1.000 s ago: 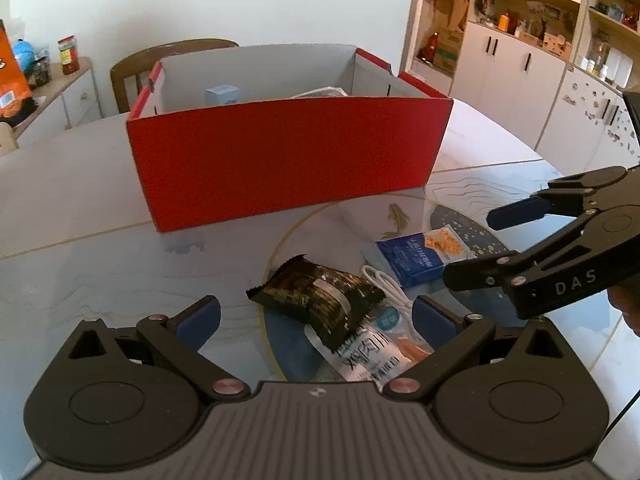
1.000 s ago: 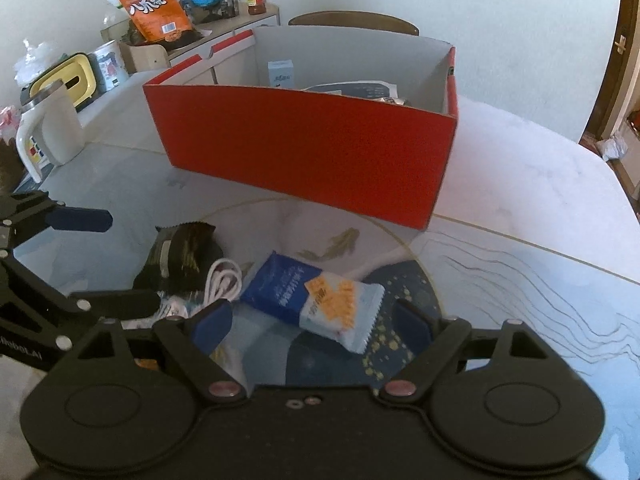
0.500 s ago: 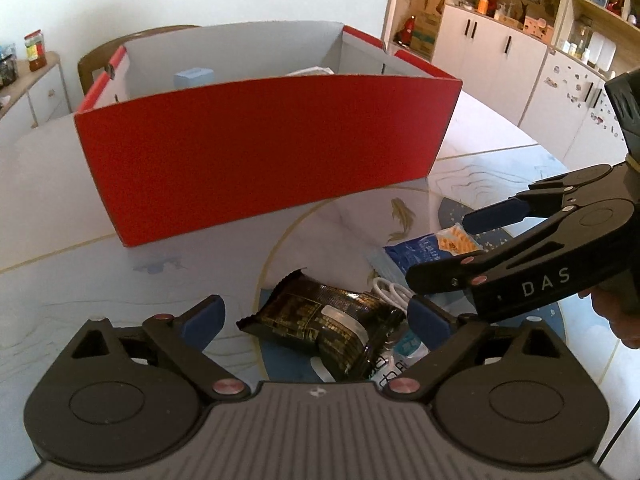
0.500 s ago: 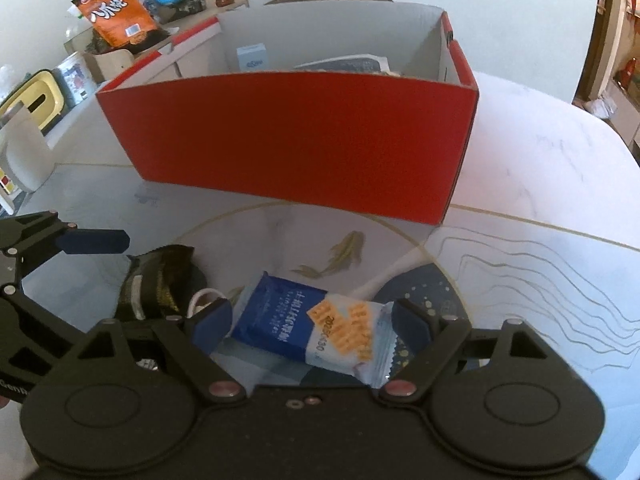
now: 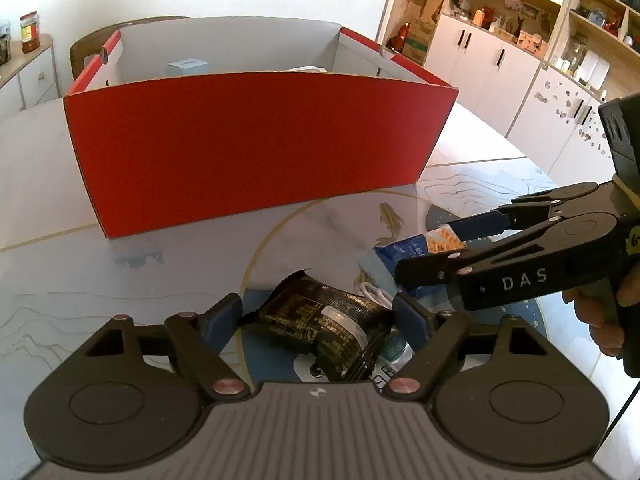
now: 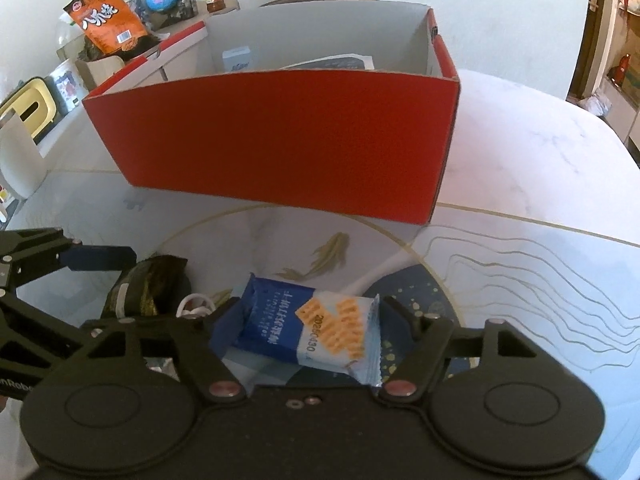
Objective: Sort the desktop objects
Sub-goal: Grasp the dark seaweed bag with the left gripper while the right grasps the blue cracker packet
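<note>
A dark snack packet (image 5: 320, 324) lies on the glass table (image 5: 80, 280) between the fingers of my left gripper (image 5: 318, 314). Its jaws are closing and both pads touch the packet's ends. A blue-and-white cracker packet (image 6: 304, 324) sits between the fingers of my right gripper (image 6: 308, 320). Those jaws are closing too, and the pads press the packet's edges so that it bows slightly. In the left wrist view, the right gripper (image 5: 426, 249) comes in from the right, with a hand on its handle. The open red box (image 5: 256, 144) (image 6: 280, 136) stands just behind the packets.
A coiled white cable (image 6: 196, 306) and a white packet (image 5: 394, 354) lie between the two snacks. The box holds a small pale-blue carton (image 6: 237, 58) and papers. A sideboard with an orange snack bag (image 6: 106, 16) stands far left, cabinets (image 5: 500, 72) far right, and a chair behind the box.
Both grippers came down and closer to the packets. Their jaws narrowed from wide open until the pads met the dark packet and the blue packet.
</note>
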A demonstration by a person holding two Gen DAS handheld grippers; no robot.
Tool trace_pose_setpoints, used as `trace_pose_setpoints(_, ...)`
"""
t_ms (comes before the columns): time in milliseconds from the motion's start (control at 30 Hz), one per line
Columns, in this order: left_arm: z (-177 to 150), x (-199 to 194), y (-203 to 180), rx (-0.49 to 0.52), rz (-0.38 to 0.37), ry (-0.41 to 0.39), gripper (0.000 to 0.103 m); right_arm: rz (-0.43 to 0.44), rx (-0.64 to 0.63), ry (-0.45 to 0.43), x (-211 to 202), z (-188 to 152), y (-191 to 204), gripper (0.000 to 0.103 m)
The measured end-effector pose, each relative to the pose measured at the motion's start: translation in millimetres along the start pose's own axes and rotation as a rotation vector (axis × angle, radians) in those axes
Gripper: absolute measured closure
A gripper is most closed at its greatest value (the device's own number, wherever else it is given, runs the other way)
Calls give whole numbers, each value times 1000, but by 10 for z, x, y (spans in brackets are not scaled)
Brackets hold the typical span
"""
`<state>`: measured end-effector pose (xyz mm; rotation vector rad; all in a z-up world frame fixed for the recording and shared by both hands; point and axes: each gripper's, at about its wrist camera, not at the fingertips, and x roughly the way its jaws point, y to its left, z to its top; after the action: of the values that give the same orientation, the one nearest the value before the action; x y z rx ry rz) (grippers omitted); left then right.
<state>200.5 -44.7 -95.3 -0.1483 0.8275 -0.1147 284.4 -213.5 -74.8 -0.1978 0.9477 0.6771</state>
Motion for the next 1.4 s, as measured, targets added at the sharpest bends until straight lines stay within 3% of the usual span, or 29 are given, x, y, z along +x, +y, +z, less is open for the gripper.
trace_pose_setpoints(200,-10,-62,14,-27,-4,-16,28,-11,24,-7,-34,4,-103,35)
trace_pose_setpoints(267,-3,-92,22,-34,-8,-27,37,-12,29,-7,-41,4,-137,35)
trace_pose_setpoints(600,3,-50,-39,33,29,-15,31,-32,2,19,35,13,-37,16)
trace_pose_setpoints(1033,-27,-9,148,-1,50,-11,22,-13,13,26,70,62,38,11)
trace_pose_setpoints(1200,-61,11,95,46,36,-22,21,-44,-35,19,101,28,97,9)
trace_pose_setpoints(1333,-113,47,-19,133,80,-22,23,-75,-75,12,103,-9,89,12)
trace_pose_setpoints(1400,-120,39,-25,139,87,-33,33,-78,-81,-3,74,-25,68,19)
